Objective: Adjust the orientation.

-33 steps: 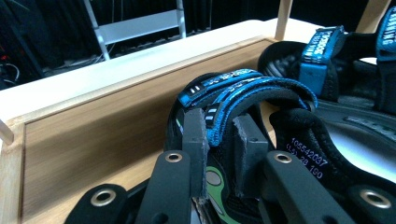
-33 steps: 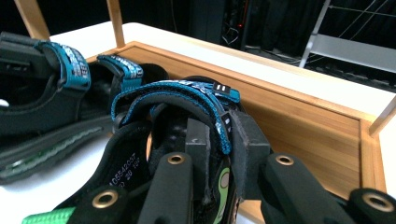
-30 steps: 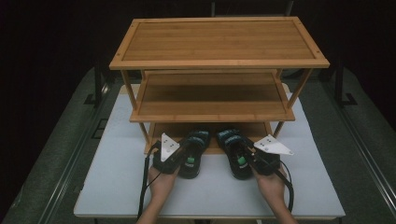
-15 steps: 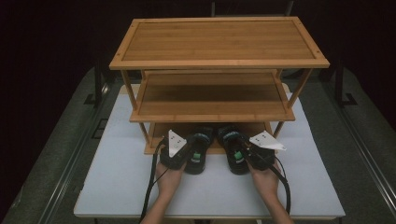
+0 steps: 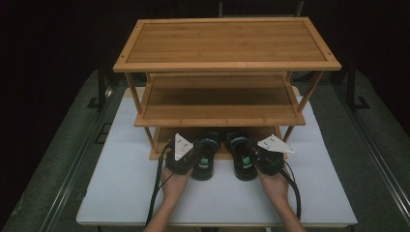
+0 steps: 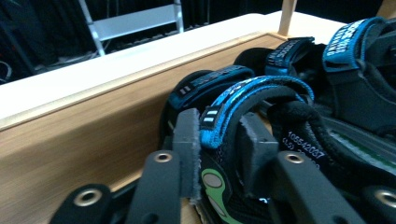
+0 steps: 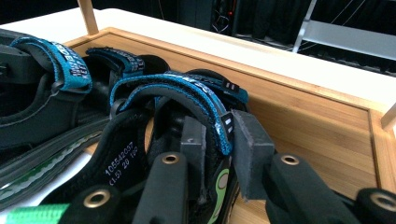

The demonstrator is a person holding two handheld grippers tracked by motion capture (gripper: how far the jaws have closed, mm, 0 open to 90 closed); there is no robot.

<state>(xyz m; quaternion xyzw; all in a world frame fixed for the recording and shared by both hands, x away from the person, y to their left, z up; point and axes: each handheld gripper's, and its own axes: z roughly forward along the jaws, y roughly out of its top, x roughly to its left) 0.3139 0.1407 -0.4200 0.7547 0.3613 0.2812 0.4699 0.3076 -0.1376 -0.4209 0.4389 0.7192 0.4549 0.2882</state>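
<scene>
While sandals (image 5: 223, 153) meet rack (image 5: 220, 99), grippers clamp

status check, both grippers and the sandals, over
Left gripper shut on left sandal heel strap. Right gripper shut on right sandal strap. Toes on bottom shelf; middle shelf overhead.

High view overlooks the rack (image 5: 227, 63); gripper views, seemingly close, share its bottom shelf (image 6: 70, 140).

"105542037" inside sandal lining (image 6: 306, 144)
</scene>
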